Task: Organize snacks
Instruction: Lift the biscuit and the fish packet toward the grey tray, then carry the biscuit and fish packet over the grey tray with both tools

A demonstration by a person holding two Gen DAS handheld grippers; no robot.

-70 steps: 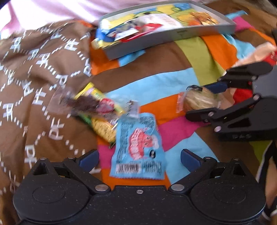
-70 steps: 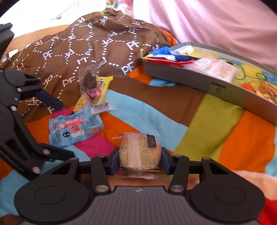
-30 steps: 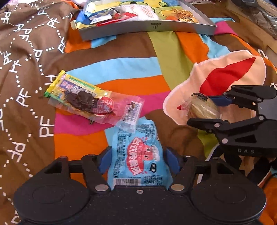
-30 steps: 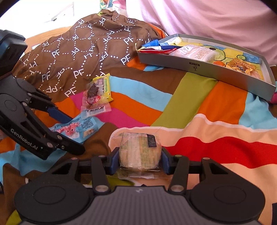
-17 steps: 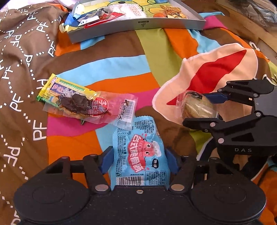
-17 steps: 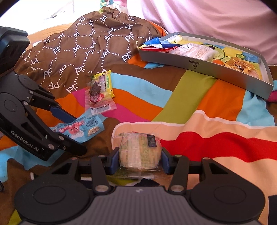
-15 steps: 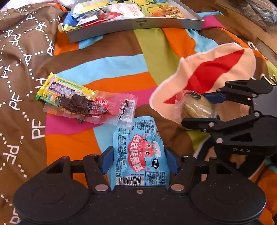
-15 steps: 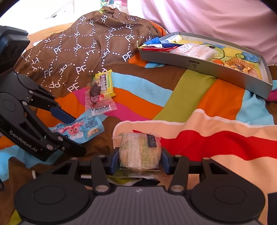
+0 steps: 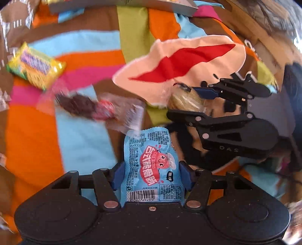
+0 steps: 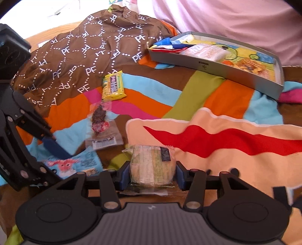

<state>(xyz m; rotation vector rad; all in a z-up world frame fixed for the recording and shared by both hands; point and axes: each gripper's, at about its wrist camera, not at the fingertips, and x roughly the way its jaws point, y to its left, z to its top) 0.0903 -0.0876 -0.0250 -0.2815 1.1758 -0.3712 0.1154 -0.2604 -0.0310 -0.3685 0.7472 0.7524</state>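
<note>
Both views are bright, lit by strong daylight. In the right wrist view the far left corner is blown out to white, and the pink wall (image 10: 226, 17) at the far side looks washed out. Colours on the striped blanket (image 10: 198, 90) are vivid. The left wrist view is smeared by motion blur: the yellow packet (image 9: 35, 66) and the clear wrapper (image 9: 98, 109) are streaked, while the blue packet (image 9: 152, 165) close to the lens stays sharp, its print readable. Fisheye bending curves the grey tray (image 10: 217, 62) and darkens the corners of both pictures.
</note>
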